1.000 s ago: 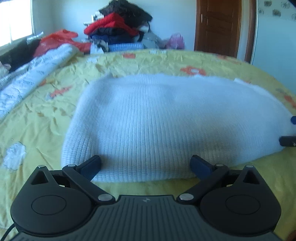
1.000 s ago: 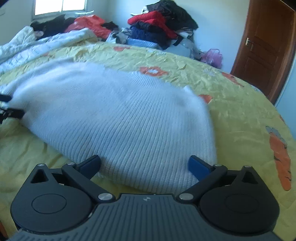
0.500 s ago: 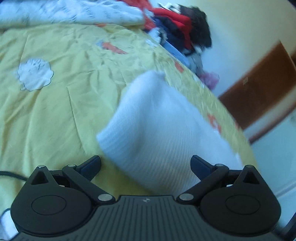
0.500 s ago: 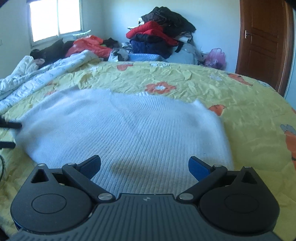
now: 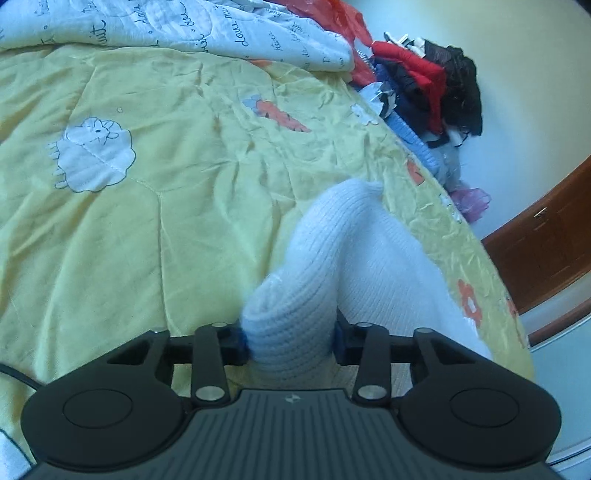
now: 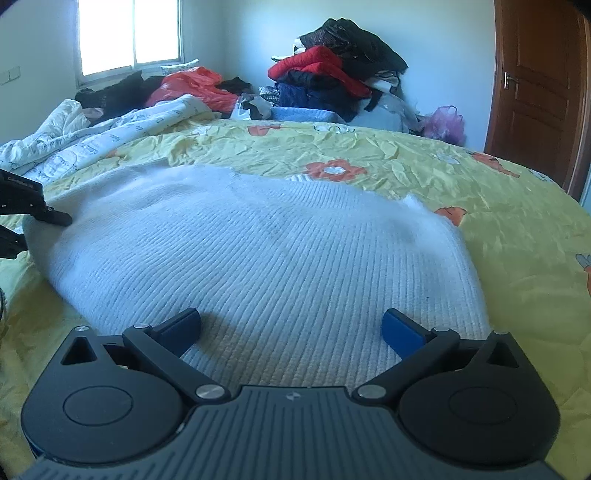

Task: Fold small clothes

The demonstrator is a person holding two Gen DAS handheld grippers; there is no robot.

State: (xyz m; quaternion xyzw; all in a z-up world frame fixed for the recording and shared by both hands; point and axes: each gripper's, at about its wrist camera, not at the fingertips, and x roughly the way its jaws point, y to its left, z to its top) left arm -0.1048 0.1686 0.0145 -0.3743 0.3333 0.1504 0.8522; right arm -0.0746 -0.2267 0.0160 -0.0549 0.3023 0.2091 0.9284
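**White knit garment held at one edge on the bed**

Left wrist view, nearest: the left hand-held gripper (image 5: 290,341) is clamped on a bunched fold of the white knit sweater (image 5: 354,266), which fills the gap between its two blue-padded fingers (image 5: 341,341). From the clamp, the knit runs forward and to the right across the yellow bedspread (image 5: 147,221). Beyond it lie a sheep print (image 5: 94,160), a white quilt with script lettering (image 5: 221,29), and, farthest, a pile of clothes (image 5: 424,85) against the wall.

Right wrist view, nearest: the right hand-held gripper (image 6: 290,328) has its fingers spread wide apart, holding nothing; it sits low over the near hem of the sweater (image 6: 258,251), which lies spread between and ahead of the fingers. At the sweater's far left edge the left hand-held gripper (image 6: 22,214) appears. Farther back: the bedspread (image 6: 480,184), the clothes pile (image 6: 332,81), a window (image 6: 129,33) and a wooden door (image 6: 535,92).
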